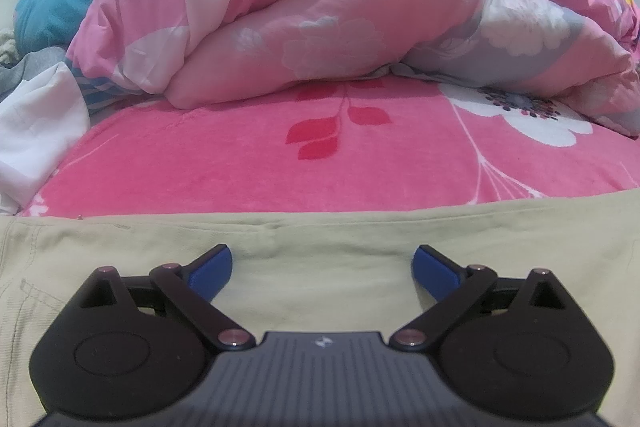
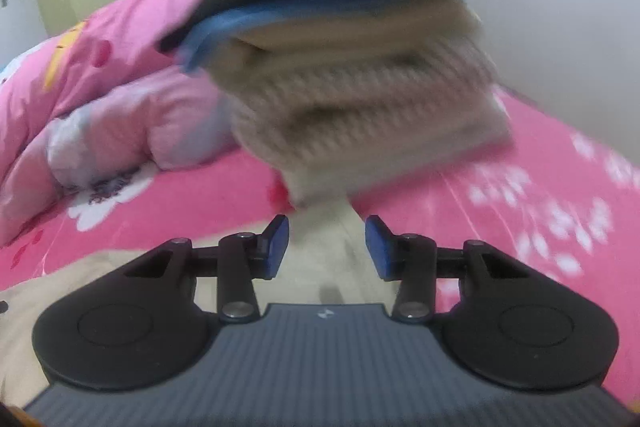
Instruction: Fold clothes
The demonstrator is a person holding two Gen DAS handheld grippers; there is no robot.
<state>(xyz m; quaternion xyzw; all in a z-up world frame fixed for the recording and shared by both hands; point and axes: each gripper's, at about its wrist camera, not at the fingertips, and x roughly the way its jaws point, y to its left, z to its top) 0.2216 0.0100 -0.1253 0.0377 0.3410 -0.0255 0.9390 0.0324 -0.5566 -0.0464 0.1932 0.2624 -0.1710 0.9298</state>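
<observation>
Left wrist view: looking down on beige trousers [image 1: 100, 259] laid flat across a pink flowered sheet [image 1: 240, 163], waistband edge running straight from side to side, pocket seam showing at the near left. No fold visible in the part shown, so probably early in the work on this garment; impossible to tell how the legs lie, since out of frame. Behind, a rolled pink quilt [image 1: 320, 7], well apart from the trousers. Off to the left, a white cloth [image 1: 36, 131] and something grey [image 1: 24, 67], both crumpled, seemingly yet to be folded.

Left tongs [image 1: 322, 255] spread wide, blue pads clear of each other, nothing pinched. Hovering just above or resting on the trousers, close behind the waistband edge; contact impossible to judge from this angle. Cloth under both pads and across the gap between them.

Right wrist view, heavily blurred: a pile of folded clothes [image 2: 360, 99] ahead of the tongs, beige and ribbed layers below, blue and black on top. Counts as the finished share of the task, several garments at a guess. Trousers [image 2: 92, 279] below and to the near left, with a narrow beige strip reaching forward toward the foot of the pile.

Right tongs [image 2: 326, 227] partly apart, pads not pressing on anything; beige cloth visible through the gap, underneath rather than gripped. Left to do, by this reading: fold the trousers, add them to the pile, then deal with the crumpled pieces.
</observation>
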